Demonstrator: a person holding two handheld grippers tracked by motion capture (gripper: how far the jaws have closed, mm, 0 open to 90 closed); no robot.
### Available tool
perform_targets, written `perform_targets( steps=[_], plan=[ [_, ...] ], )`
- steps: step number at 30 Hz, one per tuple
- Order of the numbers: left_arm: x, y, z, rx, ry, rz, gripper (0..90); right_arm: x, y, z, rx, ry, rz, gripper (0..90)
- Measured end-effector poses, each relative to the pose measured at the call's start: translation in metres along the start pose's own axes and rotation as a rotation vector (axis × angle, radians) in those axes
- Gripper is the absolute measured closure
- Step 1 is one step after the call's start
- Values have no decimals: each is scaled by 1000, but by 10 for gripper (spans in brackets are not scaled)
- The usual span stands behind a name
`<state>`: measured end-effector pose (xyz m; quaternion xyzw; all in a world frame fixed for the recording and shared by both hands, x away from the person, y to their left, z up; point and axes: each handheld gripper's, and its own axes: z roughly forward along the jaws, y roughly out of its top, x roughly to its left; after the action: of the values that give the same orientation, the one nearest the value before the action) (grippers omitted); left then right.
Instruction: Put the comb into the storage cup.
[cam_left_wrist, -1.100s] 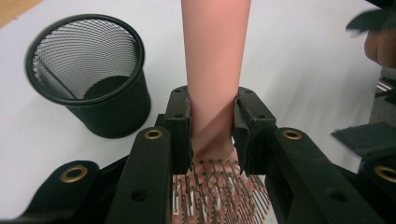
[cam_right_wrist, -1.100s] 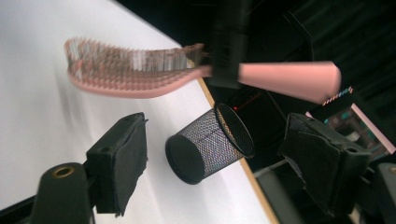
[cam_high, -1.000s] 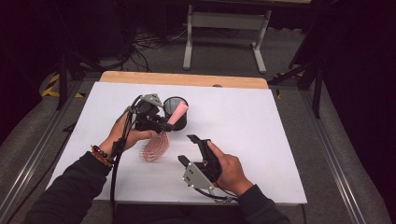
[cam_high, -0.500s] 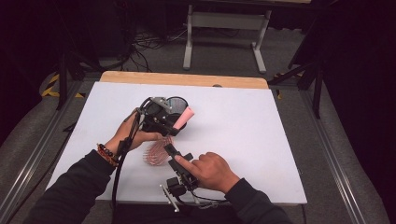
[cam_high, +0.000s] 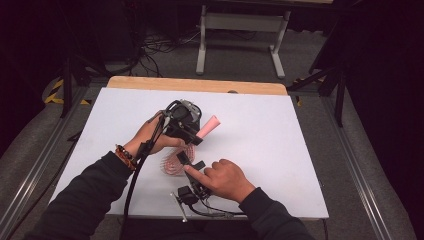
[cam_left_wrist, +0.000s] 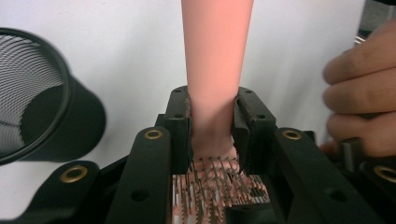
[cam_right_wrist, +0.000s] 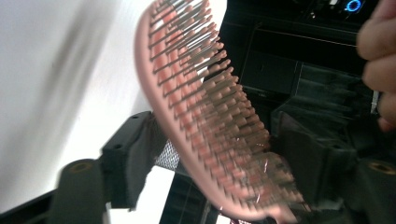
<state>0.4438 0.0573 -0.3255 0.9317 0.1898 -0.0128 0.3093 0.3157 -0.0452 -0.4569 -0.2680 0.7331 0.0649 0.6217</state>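
Note:
A pink hairbrush has its handle (cam_high: 209, 126) pointing up and right, and its bristled head (cam_high: 172, 164) low over the white table (cam_high: 280, 150). My left gripper (cam_high: 186, 127) is shut on the handle (cam_left_wrist: 215, 70), just above the bristles. My right gripper (cam_high: 186, 159) comes in from the near side. Its open jaws stand on either side of the brush head (cam_right_wrist: 205, 107), with bristles facing the right jaw. Whether either jaw touches the head is too blurred to tell.
A black mesh cup (cam_left_wrist: 37, 116) stands on the table close to the left gripper. The person's right hand (cam_left_wrist: 359, 107) is near on the other side. A wooden strip (cam_high: 200, 85) edges the table's far side, with a metal stand (cam_high: 240, 30) beyond.
The right gripper has swung left and forward, from beside the brush to around its head. The left gripper has shifted slightly right, still holding the handle.

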Motion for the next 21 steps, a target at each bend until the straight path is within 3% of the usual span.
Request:
perform_targets(
  steps=[6, 14, 17, 21],
  plan=[
    [-4, 5, 4, 16, 17, 14, 702, 0, -1, 3, 14, -24, -13, 393],
    [4, 5, 15, 15, -8, -54, 697, 1, 1, -2, -11, -88, -80, 567],
    [4, 6, 23, 31, -10, -59, 698, -3, 2, -6, -28, -125, -69, 633],
    [4, 7, 27, 24, -4, -48, 697, -7, 1, -8, -30, -122, -39, 640]
  ],
)
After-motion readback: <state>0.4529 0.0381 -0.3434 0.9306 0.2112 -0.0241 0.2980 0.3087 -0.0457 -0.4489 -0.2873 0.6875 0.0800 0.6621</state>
